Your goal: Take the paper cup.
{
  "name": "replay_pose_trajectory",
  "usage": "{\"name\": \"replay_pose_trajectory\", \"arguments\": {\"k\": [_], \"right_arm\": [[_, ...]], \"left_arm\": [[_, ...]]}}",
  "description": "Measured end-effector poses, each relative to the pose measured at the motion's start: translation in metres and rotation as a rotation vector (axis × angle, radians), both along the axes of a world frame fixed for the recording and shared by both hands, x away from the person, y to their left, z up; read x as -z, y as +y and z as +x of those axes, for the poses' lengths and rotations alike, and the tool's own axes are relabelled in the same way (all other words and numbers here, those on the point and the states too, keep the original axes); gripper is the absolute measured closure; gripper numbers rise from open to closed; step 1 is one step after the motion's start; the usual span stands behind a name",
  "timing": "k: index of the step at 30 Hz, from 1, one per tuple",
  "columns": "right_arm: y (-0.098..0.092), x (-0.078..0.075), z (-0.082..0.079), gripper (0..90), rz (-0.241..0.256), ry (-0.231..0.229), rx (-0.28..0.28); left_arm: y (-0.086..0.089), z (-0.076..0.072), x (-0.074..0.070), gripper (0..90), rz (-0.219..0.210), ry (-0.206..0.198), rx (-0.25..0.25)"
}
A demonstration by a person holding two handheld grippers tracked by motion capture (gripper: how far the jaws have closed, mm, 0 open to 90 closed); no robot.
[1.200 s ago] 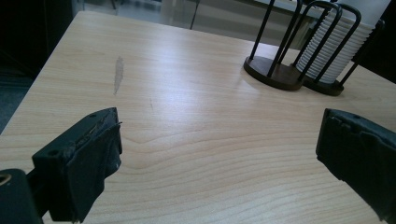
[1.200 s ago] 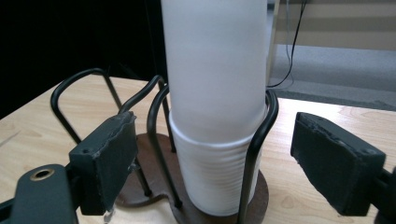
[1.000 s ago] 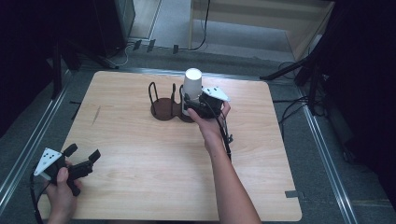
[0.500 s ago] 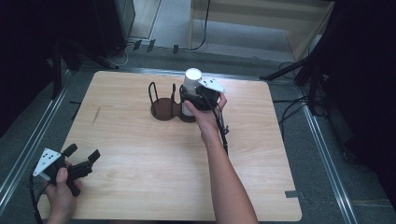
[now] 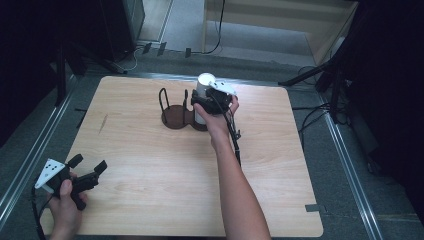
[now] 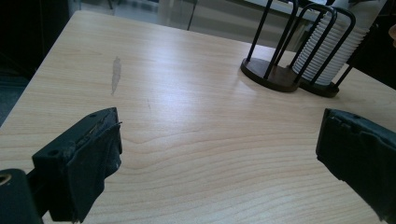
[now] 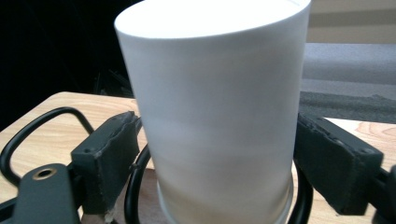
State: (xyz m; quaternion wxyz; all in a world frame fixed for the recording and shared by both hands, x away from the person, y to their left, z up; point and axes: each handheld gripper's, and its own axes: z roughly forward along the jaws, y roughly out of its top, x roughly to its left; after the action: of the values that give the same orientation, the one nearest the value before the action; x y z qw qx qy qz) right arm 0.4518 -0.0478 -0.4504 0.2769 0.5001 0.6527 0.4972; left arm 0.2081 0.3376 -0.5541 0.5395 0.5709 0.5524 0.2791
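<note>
Then, well left of the wire rack [image 5: 178, 114] and nearer me, my left gripper [image 5: 91, 172] sat wide open above the bare table [image 5: 150, 200]. At the rack's right ring, my right gripper [image 5: 210, 102] straddled the white cup [image 5: 204, 86], jaws alongside its walls; whether they pressed it I couldn't tell.
</note>
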Motion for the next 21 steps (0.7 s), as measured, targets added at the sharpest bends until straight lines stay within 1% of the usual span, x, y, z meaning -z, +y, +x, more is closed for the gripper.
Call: {"name": "replay_pose_trajectory", "arguments": {"k": [1, 3, 4, 5, 6, 7, 11, 12, 14, 18, 19, 20, 21], "right_arm": [[0.0002, -0.0003, 0.0021, 19.0, 0.019, 0.001, 0.012], [-0.0003, 0.0002, 0.0035, 19.7, 0.026, -0.001, 0.013], [0.0001, 0.0024, 0.0056, 20.4, 0.039, 0.011, 0.024], [0.0001, 0.0024, 0.0056, 20.4, 0.039, 0.011, 0.024], [0.0008, 0.0037, 0.0062, 20.9, 0.038, 0.006, 0.03], [0.0029, 0.0044, 0.0064, 21.9, 0.025, 0.0, 0.039], [0.0042, 0.0037, 0.0054, 24.0, 0.011, -0.009, 0.05], [0.005, 0.0028, 0.0045, 25.0, -0.005, -0.017, 0.055], [0.0053, 0.0017, 0.0036, 25.5, -0.017, -0.025, 0.057], [0.0052, 0.0003, 0.0027, 26.2, -0.024, -0.039, 0.053], [0.0055, -0.0005, 0.002, 26.4, -0.02, -0.04, 0.054], [0.005, -0.0026, 0.0014, 26.8, -0.016, -0.056, 0.053], [0.0049, -0.0041, 0.001, 26.9, -0.012, -0.058, 0.055]], "left_arm": [[0.0001, 0.0001, 0.0, 0.7, -0.001, 0.0, 0.0], [0.0002, 0.0, 0.0001, 0.7, -0.002, 0.0, 0.001], [0.0004, 0.0001, 0.0001, 0.7, -0.007, 0.0, 0.0], [0.0004, 0.0001, 0.0001, 0.7, -0.007, 0.0, 0.0], [0.0007, 0.0001, 0.0001, 0.7, -0.007, 0.001, 0.001], [0.0008, 0.0001, 0.0001, 0.7, -0.008, 0.001, 0.002], [0.0009, 0.0002, 0.0002, 0.7, -0.009, 0.001, 0.003], [0.0009, 0.0002, 0.0002, 0.7, -0.01, 0.0, 0.003], [0.0009, 0.0003, 0.0002, 0.7, -0.01, 0.001, 0.003], [0.001, 0.0004, 0.0002, 0.7, -0.01, 0.002, 0.004], [0.001, 0.0005, 0.0002, 0.7, -0.01, 0.002, 0.004], [0.001, 0.0005, 0.0002, 0.7, -0.01, 0.002, 0.004], [0.0011, 0.0005, 0.0002, 0.7, -0.011, 0.003, 0.004]]}}
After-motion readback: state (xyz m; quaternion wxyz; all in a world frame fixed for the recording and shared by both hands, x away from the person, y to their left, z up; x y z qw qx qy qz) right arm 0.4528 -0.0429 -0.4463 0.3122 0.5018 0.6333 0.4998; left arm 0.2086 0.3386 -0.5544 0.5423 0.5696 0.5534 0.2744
